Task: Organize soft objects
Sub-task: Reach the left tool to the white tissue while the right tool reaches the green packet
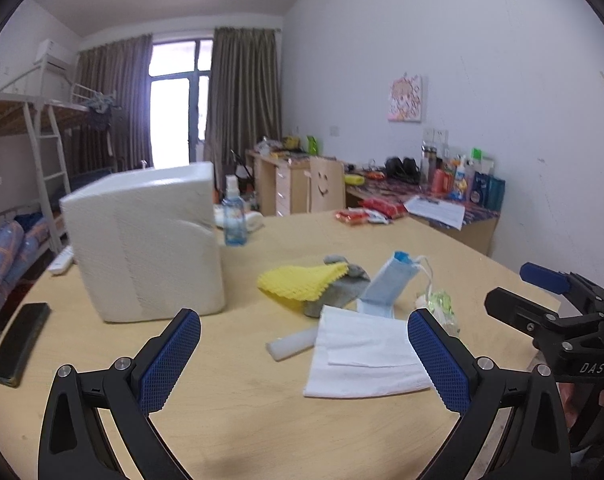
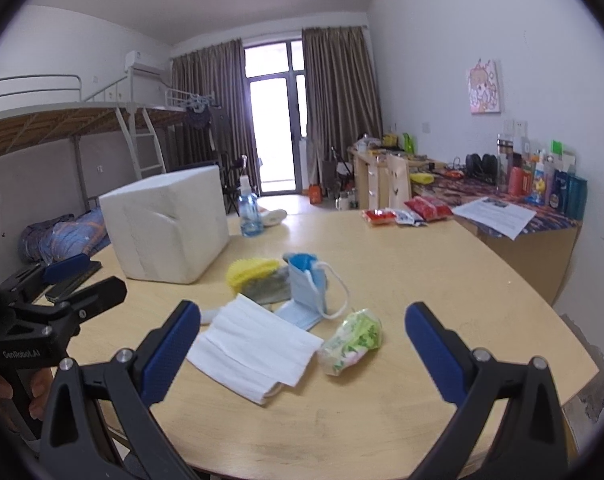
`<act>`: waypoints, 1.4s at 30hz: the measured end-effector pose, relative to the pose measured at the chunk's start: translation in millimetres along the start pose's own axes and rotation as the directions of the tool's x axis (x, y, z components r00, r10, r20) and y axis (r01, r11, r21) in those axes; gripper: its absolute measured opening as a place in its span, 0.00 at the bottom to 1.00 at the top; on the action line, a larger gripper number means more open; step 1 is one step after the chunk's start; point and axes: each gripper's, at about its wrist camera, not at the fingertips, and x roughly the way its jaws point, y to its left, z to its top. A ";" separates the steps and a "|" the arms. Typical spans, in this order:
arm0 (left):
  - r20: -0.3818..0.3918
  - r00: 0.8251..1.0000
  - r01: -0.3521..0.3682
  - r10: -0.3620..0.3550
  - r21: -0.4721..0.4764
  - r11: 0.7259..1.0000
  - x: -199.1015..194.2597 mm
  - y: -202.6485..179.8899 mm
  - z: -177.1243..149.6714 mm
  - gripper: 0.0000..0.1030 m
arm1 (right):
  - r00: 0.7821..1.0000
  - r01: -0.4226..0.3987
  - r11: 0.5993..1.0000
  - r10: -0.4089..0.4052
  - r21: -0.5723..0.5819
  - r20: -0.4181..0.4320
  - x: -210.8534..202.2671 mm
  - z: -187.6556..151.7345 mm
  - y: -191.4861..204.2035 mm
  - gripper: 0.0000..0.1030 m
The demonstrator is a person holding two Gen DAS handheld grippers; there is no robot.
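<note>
- Left wrist view: left gripper point(image 1: 304, 354) spread wide, empty, hovering over the near edge of the round pale-wood table point(image 1: 238, 408).
- Same view, mid-table cluster: flat white folded tissue sheet point(image 1: 362, 356) nearest, its right edge beside the right blue finger pad point(image 1: 438, 360); short white foam cylinder point(image 1: 292, 343) touching its left side; yellow foam net sleeve point(image 1: 298, 282) lying over a grey cloth point(image 1: 334, 294); pale blue face mask point(image 1: 388, 284) propped just beyond; crumpled green-and-clear plastic wrapper point(image 1: 440, 304) at the right.
- Large white foam block point(image 1: 146, 240) toward the left edge; black flat phone-like slab point(image 1: 20, 344) at the near-left edge.
- Right wrist view: right gripper point(image 2: 302, 350) likewise wide apart and holding nothing, above the near edge, tissue sheet point(image 2: 254, 350) and wrapper point(image 2: 352, 340) between its fingers in view.
- Step judged: opening approach, nothing yet gathered.
- Next move judged: descent onto one soft item, likely the tissue sheet or wrapper; a thin flat sheet calls for a low pinch at an edge.
</note>
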 end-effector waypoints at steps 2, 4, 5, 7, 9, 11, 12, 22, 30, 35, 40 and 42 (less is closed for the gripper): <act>-0.031 0.999 0.021 -0.021 0.004 1.000 11.4 -4.1 -0.9 1.00 | 1.000 0.004 1.000 -0.004 0.002 -0.021 6.0 -1.5 -3.5 1.00; -0.066 0.997 0.047 -0.046 0.007 0.999 22.7 -8.3 -2.4 1.00 | 0.999 0.011 1.000 -0.011 0.005 -0.040 10.3 -3.3 -8.0 1.00; -0.081 0.995 0.054 -0.054 0.006 0.999 27.9 -10.2 -3.2 1.00 | 0.998 0.017 1.000 -0.016 0.008 -0.053 13.4 -4.3 -11.1 1.00; -0.122 0.989 0.080 -0.079 0.002 0.997 41.0 -14.6 -5.6 1.00 | 0.997 0.024 1.000 -0.023 0.015 -0.073 18.4 -5.5 -16.7 1.00; -0.157 0.982 0.104 -0.103 -0.003 0.995 51.8 -17.6 -7.9 1.00 | 0.995 0.031 0.999 -0.029 0.021 -0.093 22.0 -6.3 -22.0 1.00; -0.182 0.977 0.115 -0.115 -0.010 0.993 59.3 -17.9 -9.6 1.00 | 0.994 0.034 0.999 -0.032 0.023 -0.109 25.8 -6.6 -26.0 1.00; -0.200 0.972 0.119 -0.119 -0.016 0.993 65.8 -18.0 -10.8 1.00 | 0.993 0.034 0.999 -0.032 0.023 -0.117 27.0 -7.1 -27.8 1.00; -0.348 0.925 0.144 -0.156 -0.062 0.988 103.1 -16.9 -18.9 0.88 | 0.979 0.025 0.999 -0.016 0.042 -0.206 48.9 -11.9 -35.3 1.00; -0.425 0.902 0.094 -0.076 0.020 0.995 120.2 -28.3 -24.4 0.77 | 0.964 0.028 0.999 -0.015 0.046 -0.264 60.1 -14.6 -45.3 1.00; -0.422 0.905 0.078 -0.048 0.054 0.996 122.1 -30.8 -24.7 0.66 | 0.959 0.014 1.000 -0.006 0.026 -0.283 65.5 -13.6 -45.6 0.98; -0.410 0.910 0.086 -0.053 0.063 0.994 119.4 -31.6 -25.4 0.53 | 0.953 0.024 1.000 -0.019 0.011 -0.302 70.8 -12.2 -43.0 0.86; -0.406 0.912 0.087 -0.055 0.062 0.994 118.6 -31.2 -25.3 0.44 | 0.948 0.042 0.999 -0.037 0.010 -0.315 73.9 -12.2 -42.3 0.78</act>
